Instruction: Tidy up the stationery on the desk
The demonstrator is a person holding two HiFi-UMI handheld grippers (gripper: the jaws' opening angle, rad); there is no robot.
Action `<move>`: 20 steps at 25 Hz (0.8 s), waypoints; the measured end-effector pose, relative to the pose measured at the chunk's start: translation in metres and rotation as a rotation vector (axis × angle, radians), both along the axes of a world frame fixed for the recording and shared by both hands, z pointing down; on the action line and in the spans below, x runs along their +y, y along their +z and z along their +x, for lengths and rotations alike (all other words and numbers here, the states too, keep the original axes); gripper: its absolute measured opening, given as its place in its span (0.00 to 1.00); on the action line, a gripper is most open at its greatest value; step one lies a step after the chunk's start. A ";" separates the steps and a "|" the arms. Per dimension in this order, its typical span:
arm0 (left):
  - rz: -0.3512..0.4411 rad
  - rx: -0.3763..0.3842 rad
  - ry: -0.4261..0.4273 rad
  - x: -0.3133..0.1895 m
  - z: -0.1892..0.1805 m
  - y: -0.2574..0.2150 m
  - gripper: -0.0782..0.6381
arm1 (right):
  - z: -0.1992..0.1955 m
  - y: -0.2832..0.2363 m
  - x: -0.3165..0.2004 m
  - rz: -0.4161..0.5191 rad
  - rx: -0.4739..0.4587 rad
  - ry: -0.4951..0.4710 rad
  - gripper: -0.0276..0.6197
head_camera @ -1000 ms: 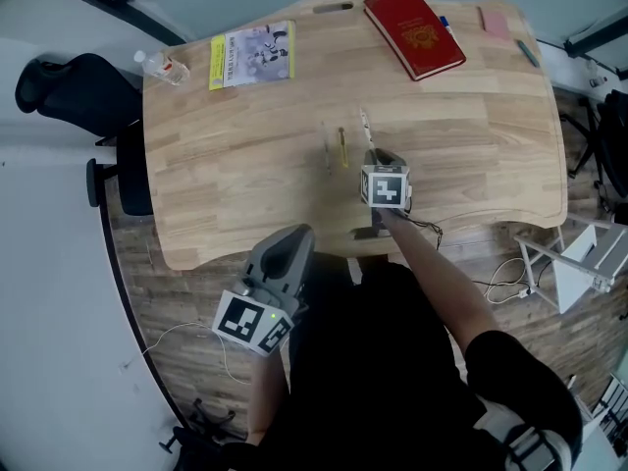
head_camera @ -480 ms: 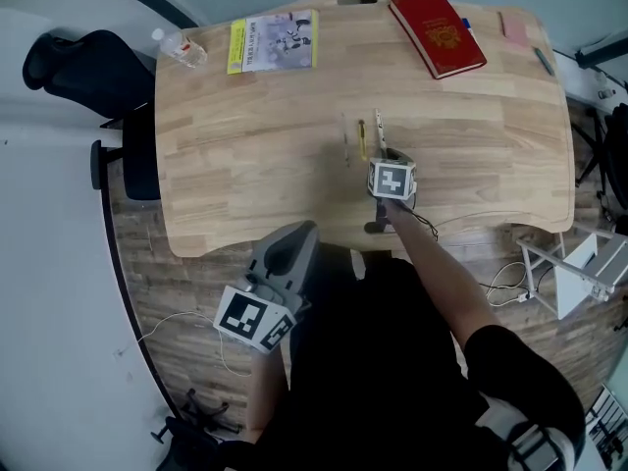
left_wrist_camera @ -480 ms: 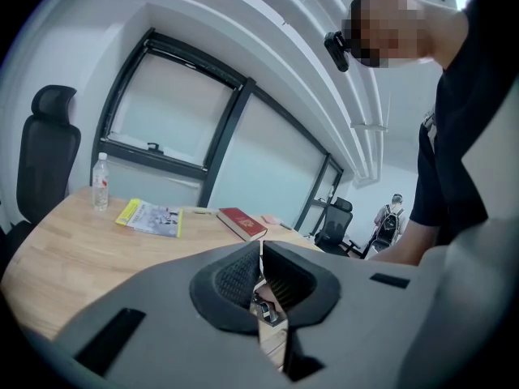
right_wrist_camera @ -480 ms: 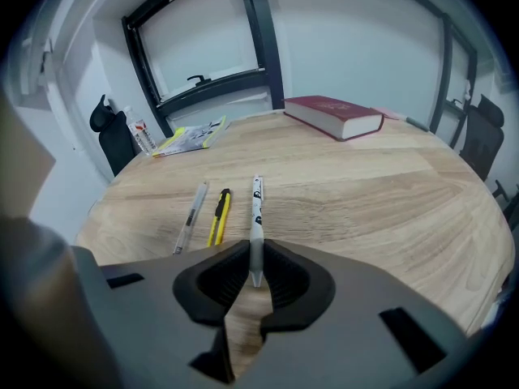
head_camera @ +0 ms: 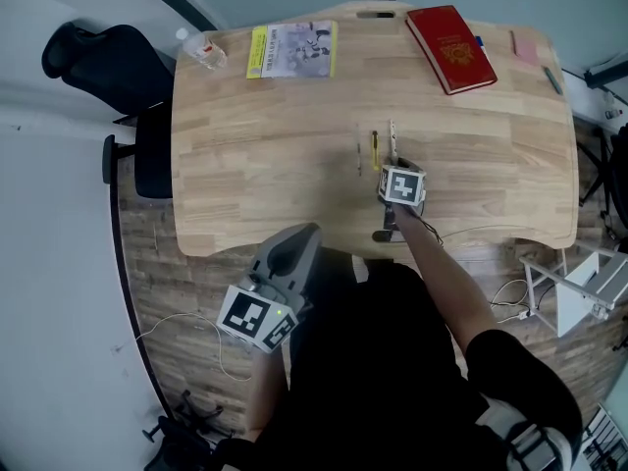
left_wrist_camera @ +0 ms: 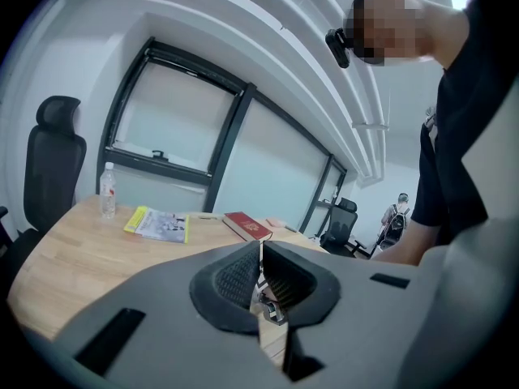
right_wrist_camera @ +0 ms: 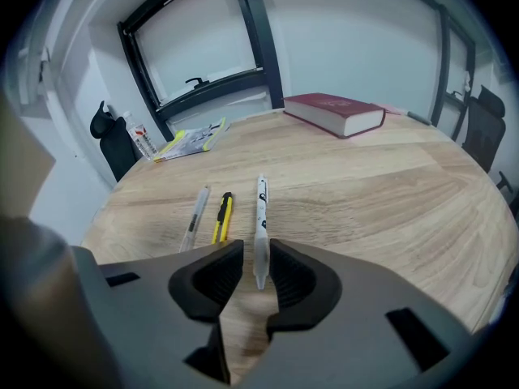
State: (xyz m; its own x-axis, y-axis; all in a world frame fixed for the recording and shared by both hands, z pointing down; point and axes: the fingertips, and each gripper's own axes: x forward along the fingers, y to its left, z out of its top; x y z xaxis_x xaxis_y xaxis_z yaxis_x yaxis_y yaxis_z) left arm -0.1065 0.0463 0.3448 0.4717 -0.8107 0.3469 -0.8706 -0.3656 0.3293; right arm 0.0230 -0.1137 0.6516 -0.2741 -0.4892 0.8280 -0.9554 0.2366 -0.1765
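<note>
Three writing items lie side by side mid-desk: a white pen (right_wrist_camera: 260, 217) (head_camera: 392, 136), a yellow utility knife (right_wrist_camera: 222, 215) (head_camera: 374, 148) and a clear grey pen (right_wrist_camera: 195, 215) (head_camera: 359, 156). My right gripper (right_wrist_camera: 256, 254) (head_camera: 394, 165) rests low over the desk. It is open, with the white pen's near end lying between its jaws with a small gap each side. The left gripper (left_wrist_camera: 260, 270) (head_camera: 292, 248) is shut and empty. It hangs off the desk's near edge, by the person's body.
At the desk's far side lie a red book (head_camera: 449, 35) (right_wrist_camera: 334, 113), a yellow booklet (head_camera: 292, 49) (right_wrist_camera: 193, 138), a water bottle (head_camera: 201, 49) (right_wrist_camera: 143, 142), a pink pad (head_camera: 525, 49) and a dark pen (head_camera: 552, 79). A black chair (head_camera: 108, 62) stands left of the desk.
My right gripper has slid forward along the desk, so the white pen's end now lies between its jaws. The head view has shifted. The left gripper holds still.
</note>
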 end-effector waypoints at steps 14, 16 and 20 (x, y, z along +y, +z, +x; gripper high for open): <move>0.085 -0.014 0.012 -0.016 0.019 -0.018 0.16 | 0.020 -0.116 0.032 0.207 -0.176 -0.237 0.08; 0.088 -0.007 0.018 -0.011 0.022 -0.020 0.16 | 0.021 -0.133 0.048 0.227 -0.222 -0.286 0.08; 0.130 -0.015 0.036 -0.019 0.013 -0.032 0.16 | 0.015 -0.174 0.058 0.329 -0.269 -0.399 0.08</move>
State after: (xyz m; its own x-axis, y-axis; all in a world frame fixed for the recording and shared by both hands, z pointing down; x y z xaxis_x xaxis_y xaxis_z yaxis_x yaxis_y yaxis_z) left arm -0.0933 0.0269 0.3132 0.4964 -0.8322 0.2472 -0.8609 -0.4351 0.2637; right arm 0.0376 -0.0556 0.4771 -0.6697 -0.5244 0.5259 -0.7128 0.6525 -0.2571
